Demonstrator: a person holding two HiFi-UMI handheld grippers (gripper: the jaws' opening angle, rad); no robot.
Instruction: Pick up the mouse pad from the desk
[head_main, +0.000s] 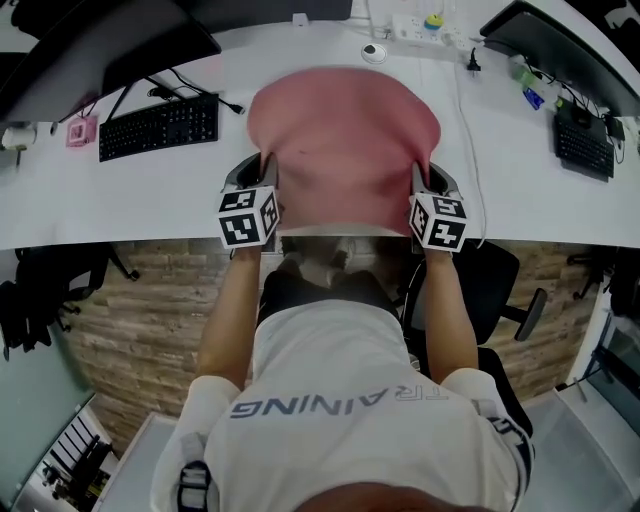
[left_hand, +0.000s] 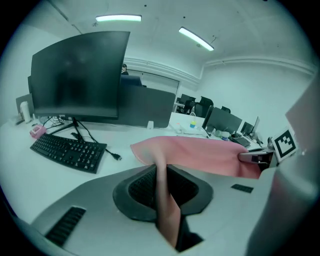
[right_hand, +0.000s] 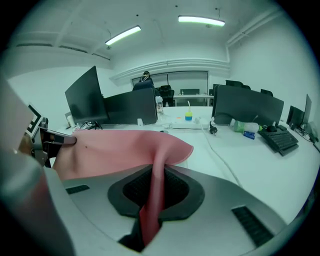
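Observation:
The pink mouse pad (head_main: 343, 140) hangs lifted above the white desk (head_main: 120, 200), stretched between both grippers and sagging a little in the middle. My left gripper (head_main: 268, 172) is shut on its near left corner; in the left gripper view the pad's edge (left_hand: 162, 192) is pinched between the dark pads. My right gripper (head_main: 418, 180) is shut on the near right corner, and the right gripper view shows the pad (right_hand: 155, 192) clamped between its pads. Across the pad (left_hand: 200, 152), the left gripper view catches the right gripper (left_hand: 257, 157).
A black keyboard (head_main: 160, 125) and a monitor (head_main: 100, 45) stand at the desk's left. Another keyboard (head_main: 584, 145) and monitor (head_main: 560, 45) are at the right. A white cable (head_main: 466, 130) runs beside the pad. A power strip (head_main: 425, 28) lies at the back. A black chair (head_main: 495, 290) is below.

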